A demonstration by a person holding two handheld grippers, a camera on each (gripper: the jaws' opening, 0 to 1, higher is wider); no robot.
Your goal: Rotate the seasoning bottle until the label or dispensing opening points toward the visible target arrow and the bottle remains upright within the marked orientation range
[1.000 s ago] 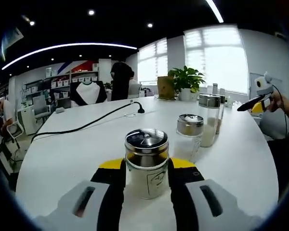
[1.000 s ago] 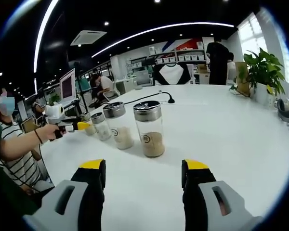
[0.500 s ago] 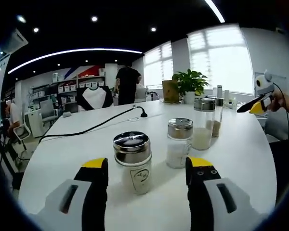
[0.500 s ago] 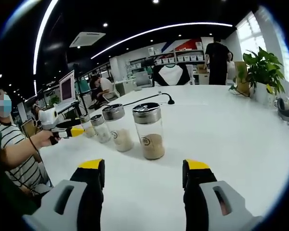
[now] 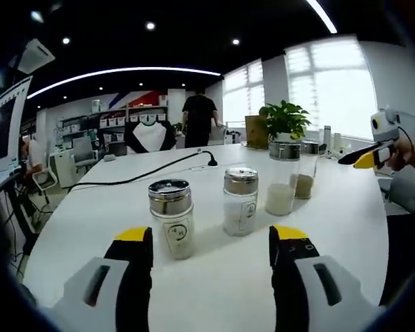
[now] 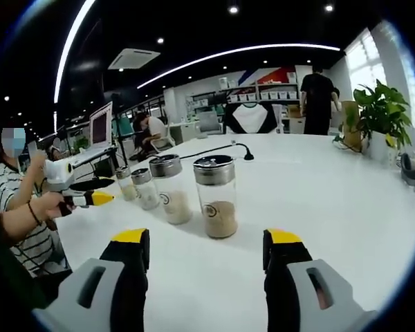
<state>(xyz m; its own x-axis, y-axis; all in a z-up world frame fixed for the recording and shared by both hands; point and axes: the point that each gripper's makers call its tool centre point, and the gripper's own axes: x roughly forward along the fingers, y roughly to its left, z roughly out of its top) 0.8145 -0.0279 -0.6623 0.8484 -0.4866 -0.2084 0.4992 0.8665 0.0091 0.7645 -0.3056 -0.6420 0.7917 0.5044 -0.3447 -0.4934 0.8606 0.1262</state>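
In the left gripper view, the left gripper (image 5: pixel 211 252) rises from six o'clock with its jaws spread wide, pinching nothing. A short seasoning bottle (image 5: pixel 171 217) with a silver lid stands upright on the white table (image 5: pixel 90 207), just beyond the jaws toward eleven o'clock, apart from them, its small label facing the camera. Three more bottles line up toward two o'clock: a second short bottle (image 5: pixel 240 200), then two tall ones (image 5: pixel 282 178). At three o'clock, a hand holds the right gripper (image 5: pixel 373 142).

In the right gripper view, the right gripper (image 6: pixel 207 256) also stands spread and empty. A tall bottle (image 6: pixel 216 196) of brown granules stands upright at twelve o'clock beyond it. The left gripper shows at nine o'clock.
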